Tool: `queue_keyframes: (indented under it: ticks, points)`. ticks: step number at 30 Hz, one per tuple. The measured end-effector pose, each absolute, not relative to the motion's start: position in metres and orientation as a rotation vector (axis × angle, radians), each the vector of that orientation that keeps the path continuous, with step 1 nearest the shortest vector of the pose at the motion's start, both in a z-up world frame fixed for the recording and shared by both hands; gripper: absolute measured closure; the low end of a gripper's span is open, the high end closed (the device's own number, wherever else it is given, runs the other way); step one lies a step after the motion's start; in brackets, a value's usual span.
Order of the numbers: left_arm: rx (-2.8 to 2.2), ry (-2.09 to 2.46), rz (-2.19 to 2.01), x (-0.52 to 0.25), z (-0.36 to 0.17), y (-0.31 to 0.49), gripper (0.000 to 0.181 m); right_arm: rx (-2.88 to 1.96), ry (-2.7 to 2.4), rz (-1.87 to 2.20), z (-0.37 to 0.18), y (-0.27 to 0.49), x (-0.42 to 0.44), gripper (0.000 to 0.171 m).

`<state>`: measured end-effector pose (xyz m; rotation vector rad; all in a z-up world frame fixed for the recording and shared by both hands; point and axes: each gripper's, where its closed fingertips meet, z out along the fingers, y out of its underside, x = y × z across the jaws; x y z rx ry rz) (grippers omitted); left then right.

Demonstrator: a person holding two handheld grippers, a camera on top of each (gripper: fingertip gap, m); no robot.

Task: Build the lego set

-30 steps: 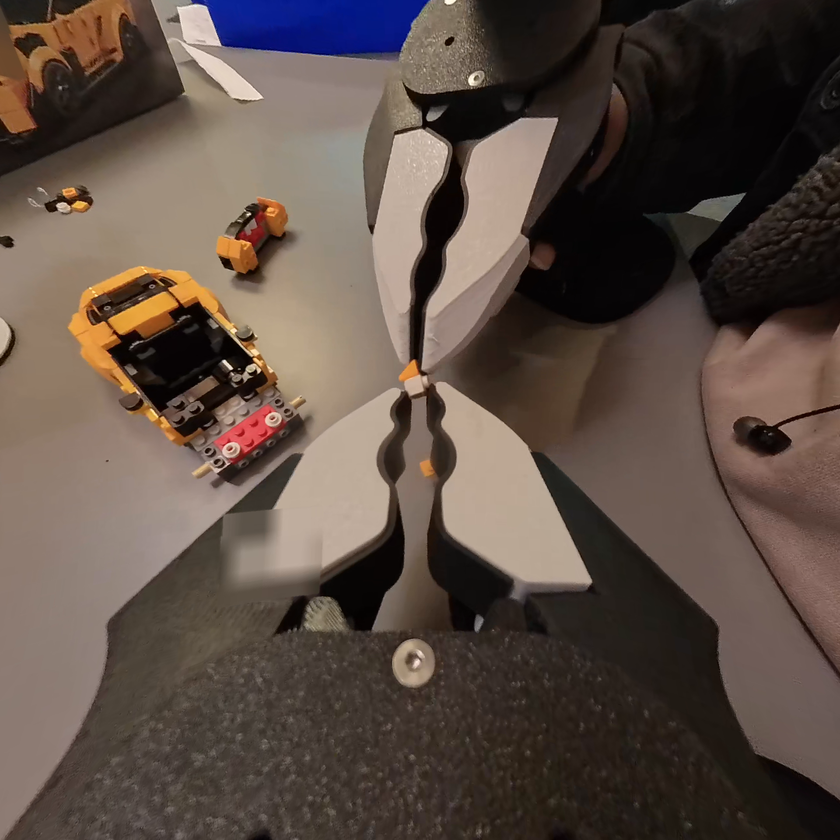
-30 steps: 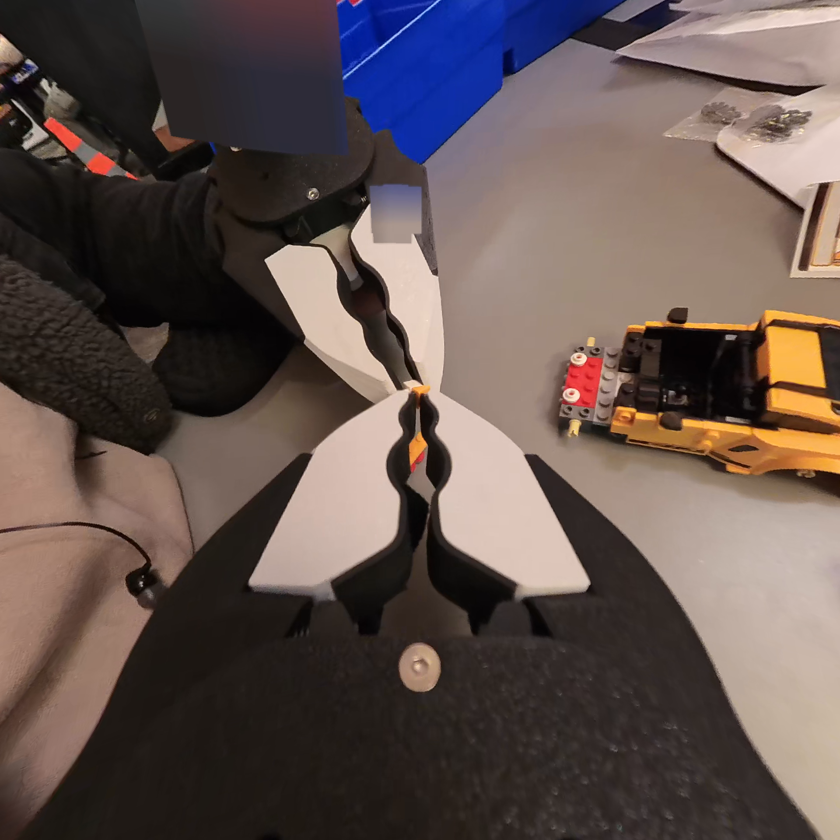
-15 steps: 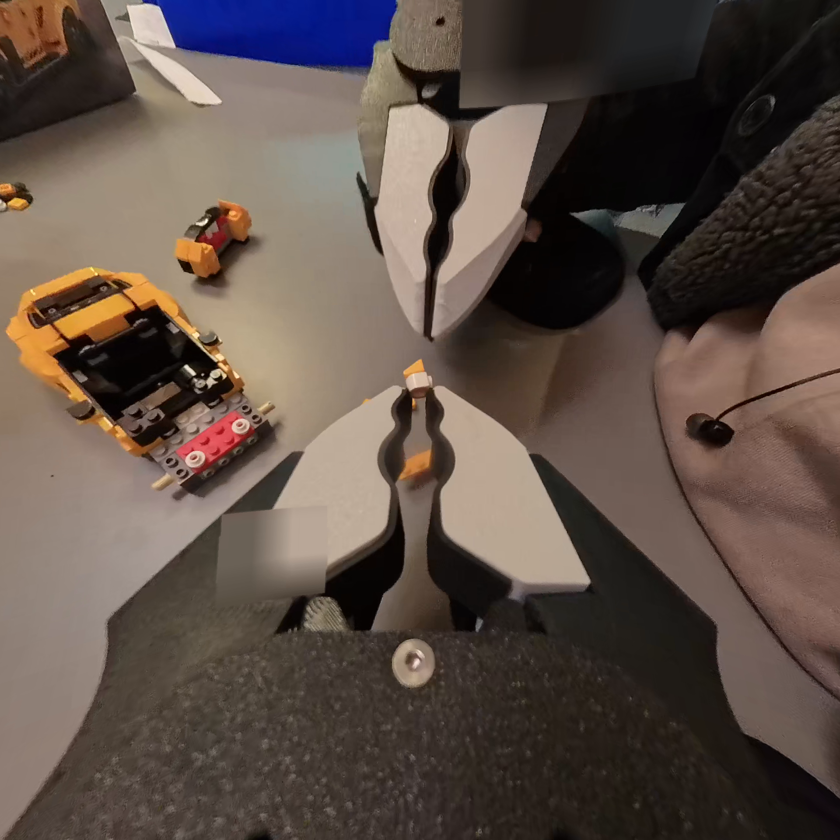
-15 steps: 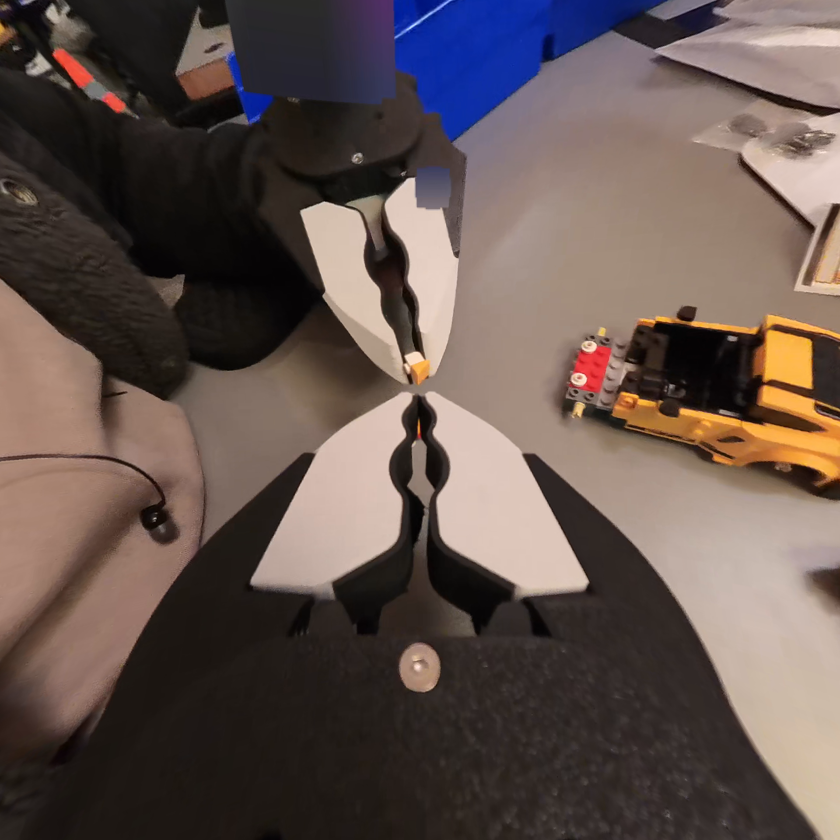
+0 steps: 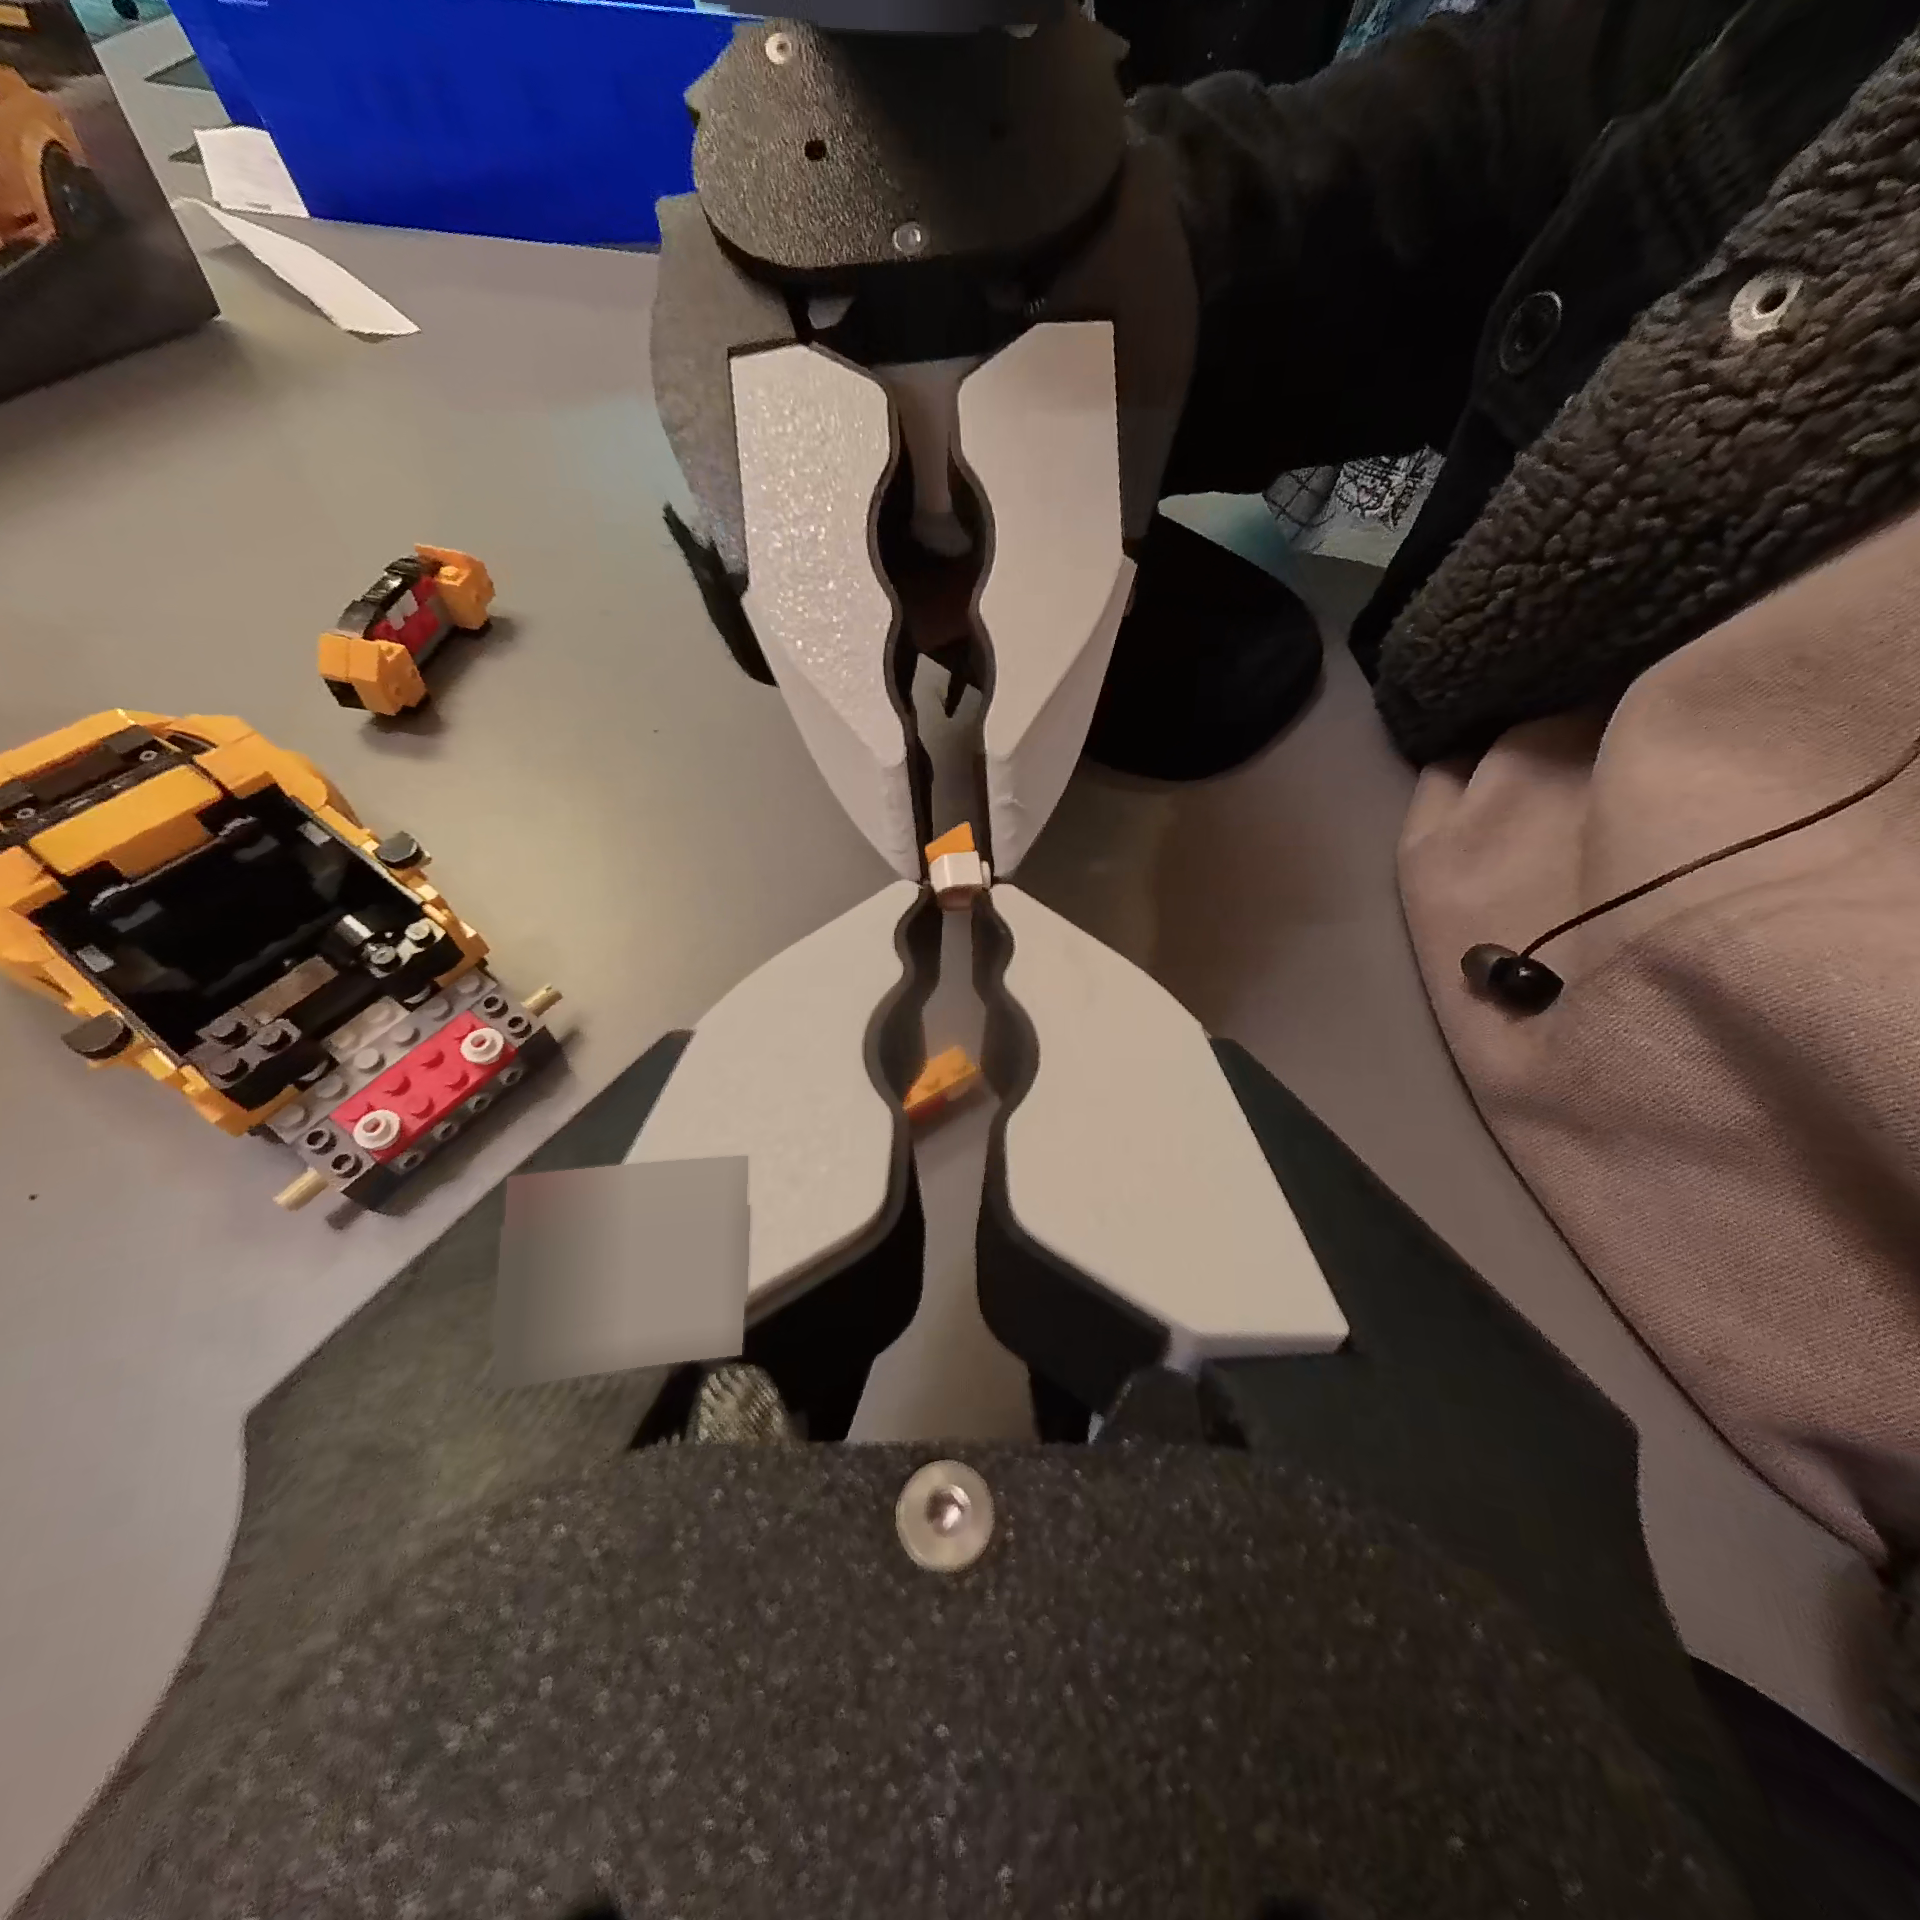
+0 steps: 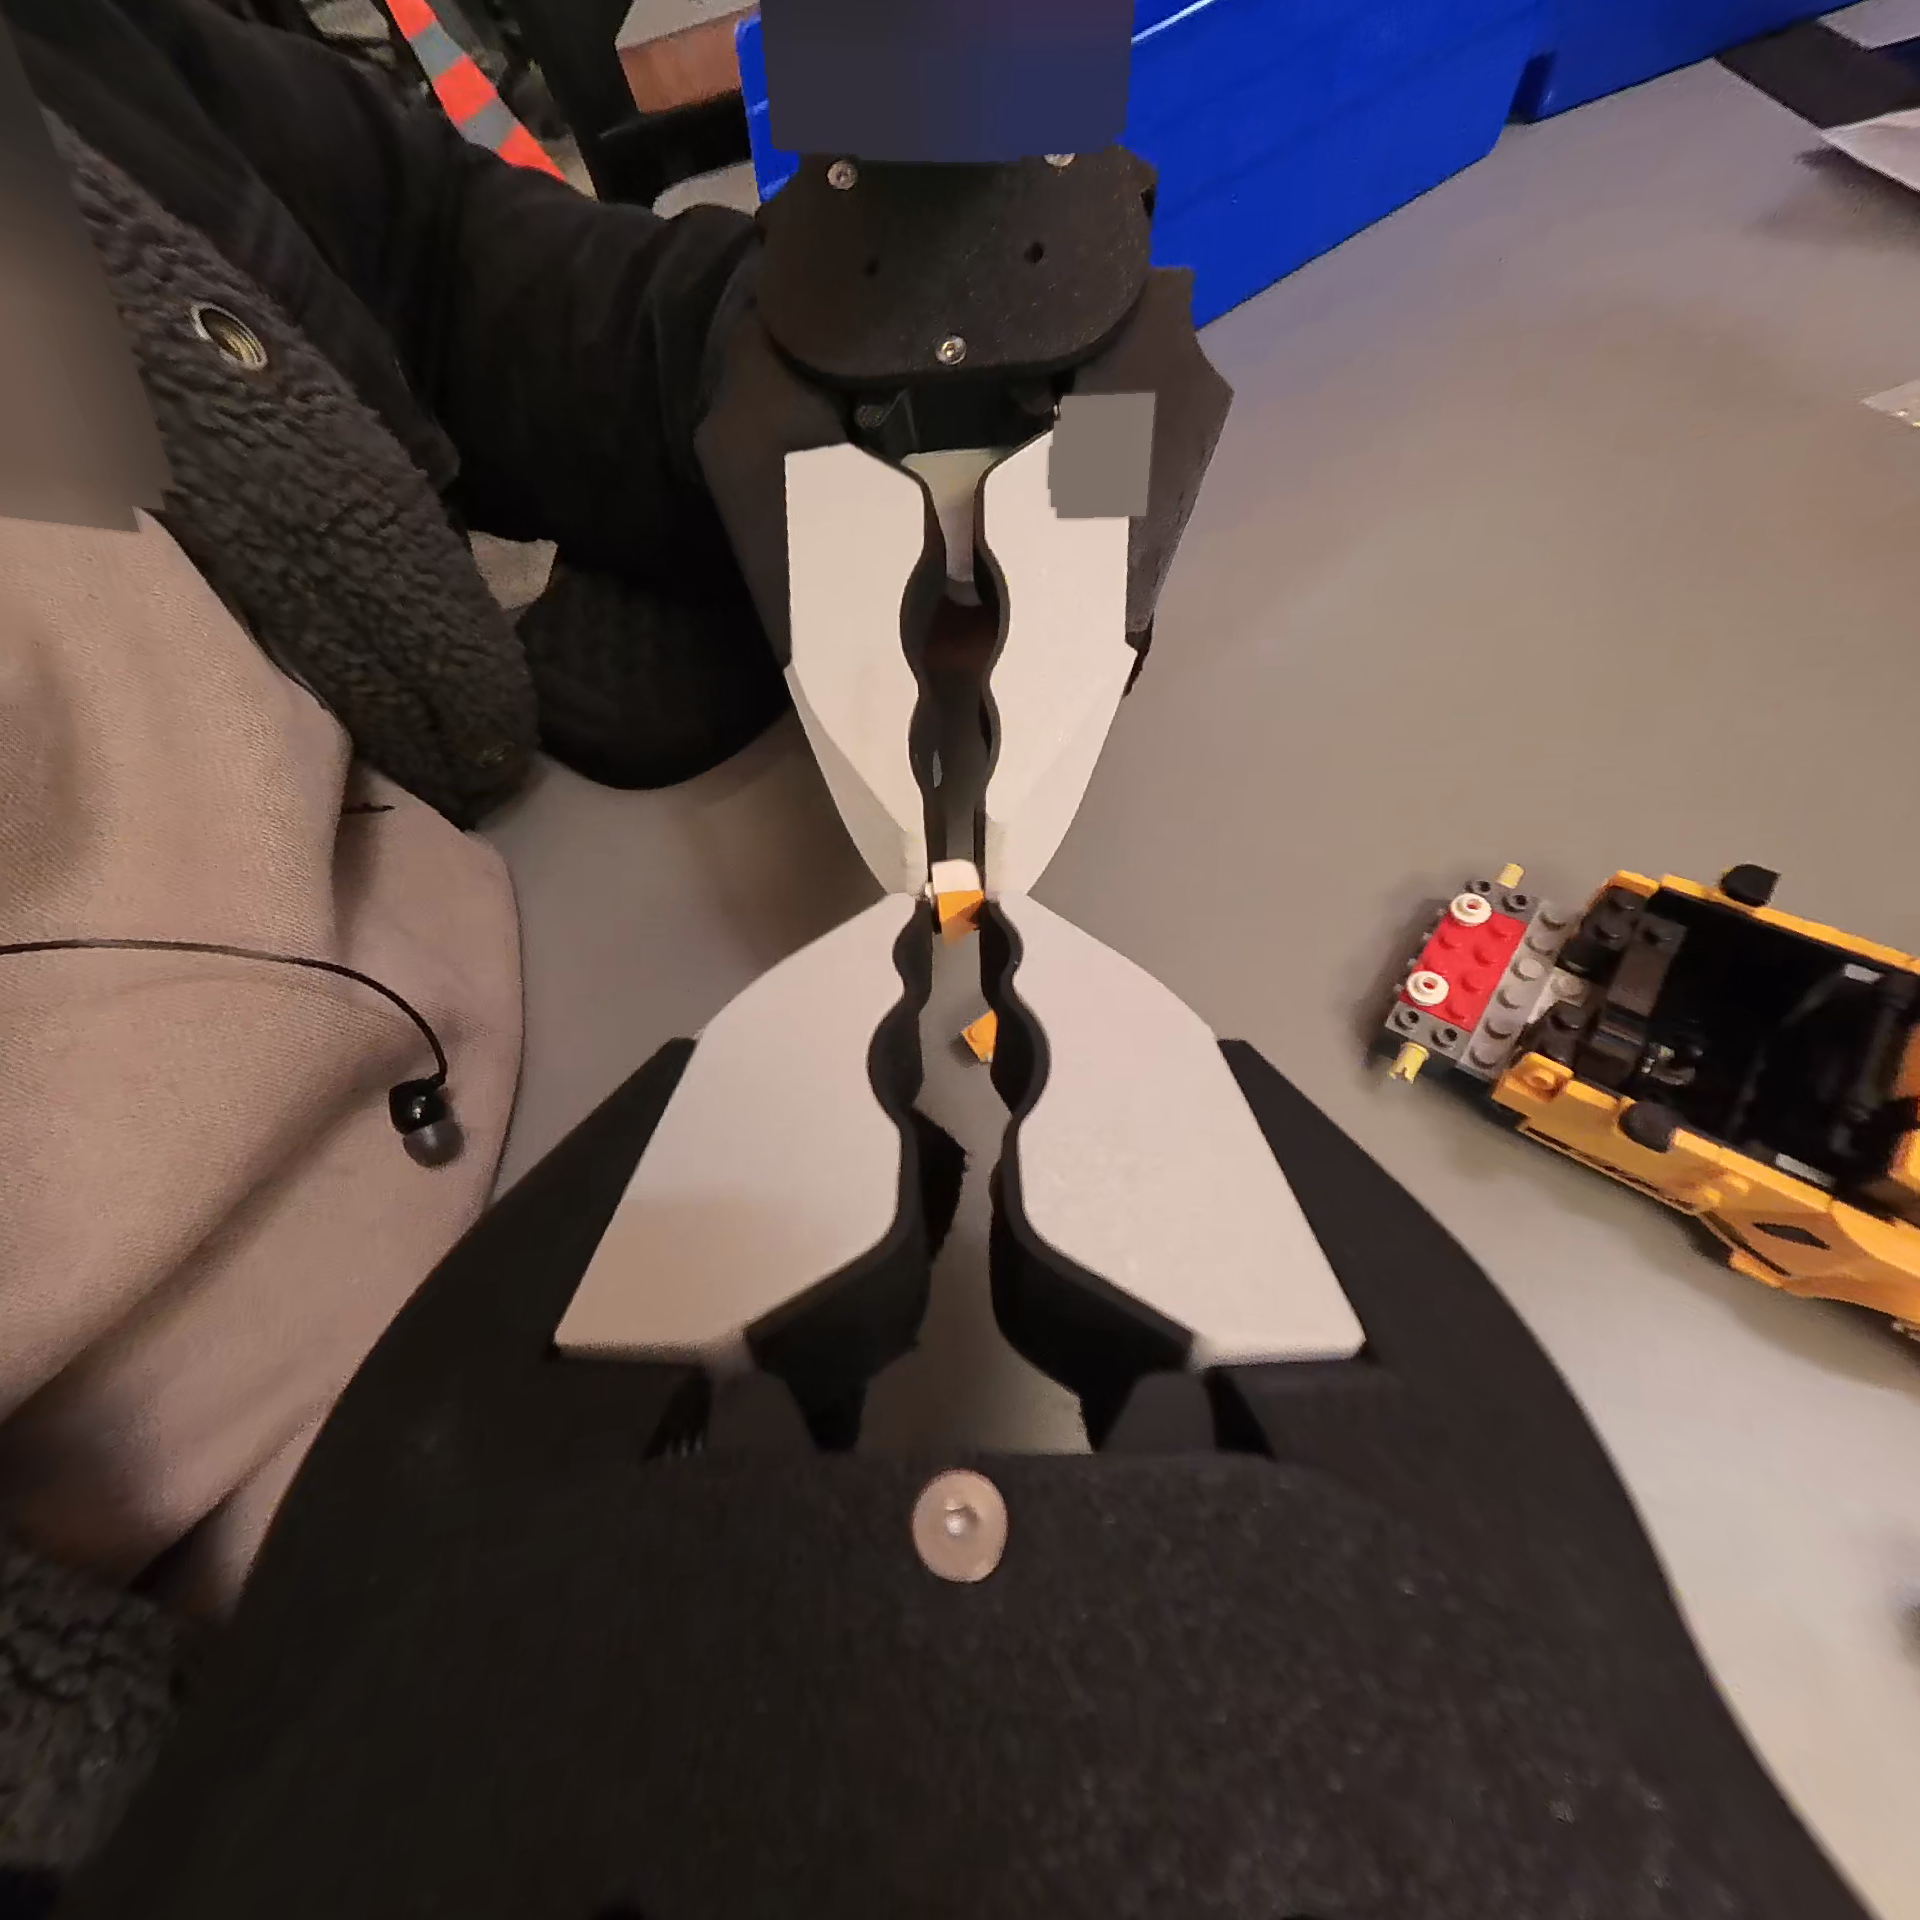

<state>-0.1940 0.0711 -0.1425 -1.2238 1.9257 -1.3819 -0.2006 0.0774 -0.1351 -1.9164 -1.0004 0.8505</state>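
Observation:
A small white-and-orange lego piece [image 5: 956, 871] is held in the air between two grippers that meet tip to tip. My left gripper [image 5: 956, 899] is shut on its white part. My right gripper [image 6: 954, 914] comes from the opposite side, and its fingertips close on the orange part [image 6: 956, 910]. In the right wrist view the left gripper [image 6: 954, 871] points down from the top. A loose orange piece [image 5: 940, 1081] lies on the grey table below the fingers. The half-built orange car [image 5: 208, 935] lies to the left, and it shows at the right in the right wrist view [image 6: 1662, 1060].
A small orange, black and red sub-assembly [image 5: 405, 629] lies beyond the car. A set box [image 5: 62, 208], a paper strip [image 5: 301, 270] and a blue bin [image 5: 468, 104] stand at the back. A person's coat [image 5: 1714, 1039] with an earbud [image 5: 1512, 977] lies along the table edge. Left and right tips are no more than a few centimetres apart. The half-built orange car [image 5: 208, 935] is about equally far from each gripper, around 15 centimeters. My right wrist view [image 6: 1798, 1048] looks at it from another angle.
Half a second ago the right gripper had drawn back, shut and empty. It has now come back tip to tip and closed around the orange part. The left gripper still holds the piece.

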Motion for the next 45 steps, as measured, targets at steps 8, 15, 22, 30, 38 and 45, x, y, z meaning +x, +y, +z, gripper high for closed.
queue_keyframes:
  ticks: [8,15,22,30,38,45]
  points:
    - [-1.217,1.909,-1.425,-0.194,-0.136,0.069,0.174,-1.866,-0.971,0.871,-0.129,0.075,-0.2,0.163]
    - [-1.216,1.916,-1.486,-0.196,-0.133,0.064,0.174,-1.82,-0.97,0.89,-0.125,0.069,-0.2,0.164]
    - [-1.252,1.903,-1.468,-0.198,-0.137,0.075,0.174,-1.899,-0.97,0.766,-0.139,0.061,-0.177,0.164]
    - [-1.379,1.864,-1.438,-0.196,-0.15,0.092,0.174,-2.263,-1.373,0.316,-0.207,0.071,-0.144,0.157]
    - [-1.401,1.887,-1.462,-0.198,-0.155,0.092,0.174,-2.312,-1.398,0.407,-0.201,0.068,-0.147,0.127]
    - [-1.413,1.903,-1.472,-0.199,-0.158,0.09,0.174,-2.346,-1.309,0.507,-0.192,0.058,-0.145,0.11]
